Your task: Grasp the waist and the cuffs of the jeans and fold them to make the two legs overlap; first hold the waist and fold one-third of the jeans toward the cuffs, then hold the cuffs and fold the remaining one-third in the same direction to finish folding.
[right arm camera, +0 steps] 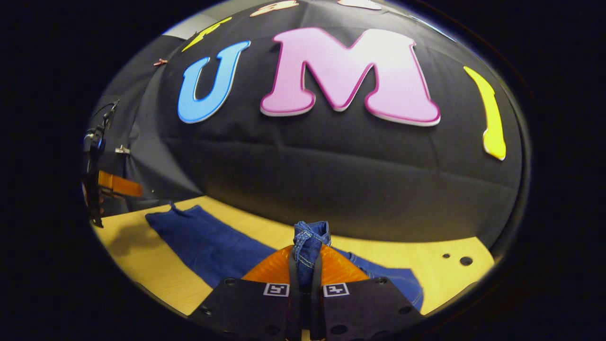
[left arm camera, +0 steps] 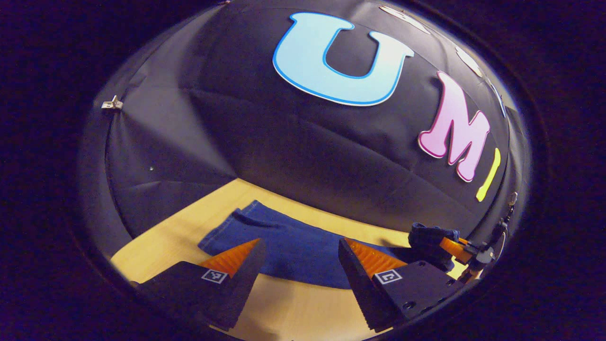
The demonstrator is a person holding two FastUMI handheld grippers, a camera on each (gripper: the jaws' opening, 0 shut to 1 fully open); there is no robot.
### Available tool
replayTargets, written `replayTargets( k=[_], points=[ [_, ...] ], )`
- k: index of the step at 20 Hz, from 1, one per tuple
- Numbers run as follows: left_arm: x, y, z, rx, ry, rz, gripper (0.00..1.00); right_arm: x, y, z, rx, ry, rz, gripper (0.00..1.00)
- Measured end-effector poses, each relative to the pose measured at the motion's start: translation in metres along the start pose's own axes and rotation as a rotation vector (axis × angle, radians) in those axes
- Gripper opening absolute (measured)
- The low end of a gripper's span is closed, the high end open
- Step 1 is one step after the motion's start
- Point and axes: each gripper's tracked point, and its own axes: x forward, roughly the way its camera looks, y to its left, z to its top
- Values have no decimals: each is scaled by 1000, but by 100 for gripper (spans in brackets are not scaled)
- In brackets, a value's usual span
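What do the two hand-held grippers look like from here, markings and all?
Each hand-held gripper, left and right, has black wedge-shaped finger mounts with bolt holes, each bearing a small square black-and-white marker. The finger faces are ribbed. Thin dark cables rise above the far gripper.

This is a staged recording booth, not a lived-in room. A black cloth wall (right arm camera: pixel 303 180) closes the far side from nine to three o'clock, creased and pinned at its edge with a small silver metal clip (left arm camera: pixel 112 103). Below it, toward six o'clock, lies a pale yellow wooden tabletop (right arm camera: pixel 426 265) with two dark round holes (right arm camera: pixel 466 261) near four o'clock, perhaps mounting holes. At ten o'clock the cloth stops against a lighter grey panel (right arm camera: pixel 189 28).
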Motion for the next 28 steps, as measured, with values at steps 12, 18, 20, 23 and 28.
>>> replayTargets(
  k=[12,18,20,23,28],
  points=[
    [127,112,-55,252,281,31,96,-34,36,-41,59,159,67,98],
    [137,94,-61,352,342,-88,88,-66,35,-47,166,211,42,97],
    [140,95,-61,345,342,-92,81,-77,31,-57,175,234,21,97],
    [138,76,-66,309,348,-131,59,-88,24,-72,173,274,7,98],
    [120,55,-69,176,370,-145,9,-96,11,-69,150,281,-26,99]
  ],
)
